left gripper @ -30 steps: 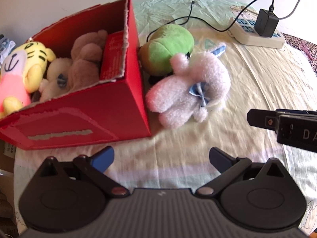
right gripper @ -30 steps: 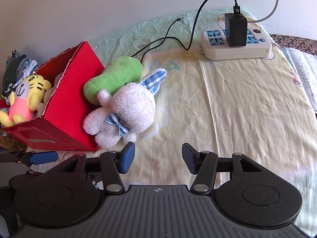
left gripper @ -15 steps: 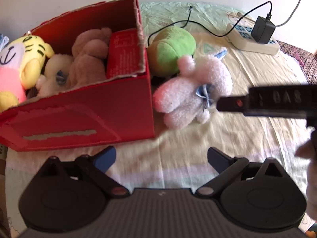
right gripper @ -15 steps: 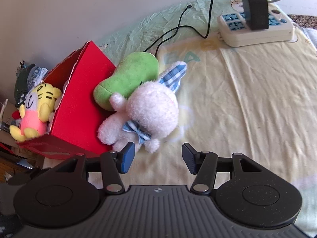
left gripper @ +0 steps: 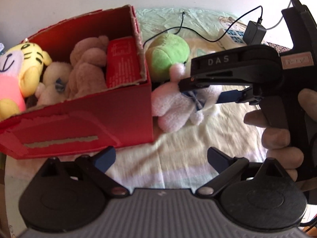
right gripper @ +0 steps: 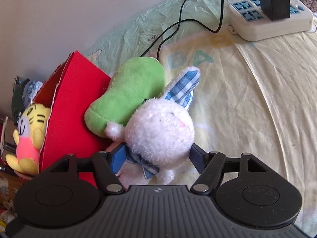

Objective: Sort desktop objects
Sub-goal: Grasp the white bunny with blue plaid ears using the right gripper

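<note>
Right gripper [right gripper: 158, 156] straddling white bunny [right gripper: 160, 130], left gripper [left gripper: 161, 155] spread wide

The white rabbit [right gripper: 160, 130] is fluffy pile plush, with a woven blue-checked cloth ear and bow. The green toy [right gripper: 128, 93] beside it has shorter, velvety pile. The red box [left gripper: 83, 127] is glossy cardboard, torn rough along its rims, a strip of bare brown board showing on its front. The sheet [right gripper: 247, 99] over the bed is thin, wrinkled, matt printed cloth. The power strip [right gripper: 273, 23] is smooth cream plastic. The right gripper [right gripper: 158, 158] is matt black plastic with a ribbed grey body and blue fingers [right gripper: 118, 158].
</note>
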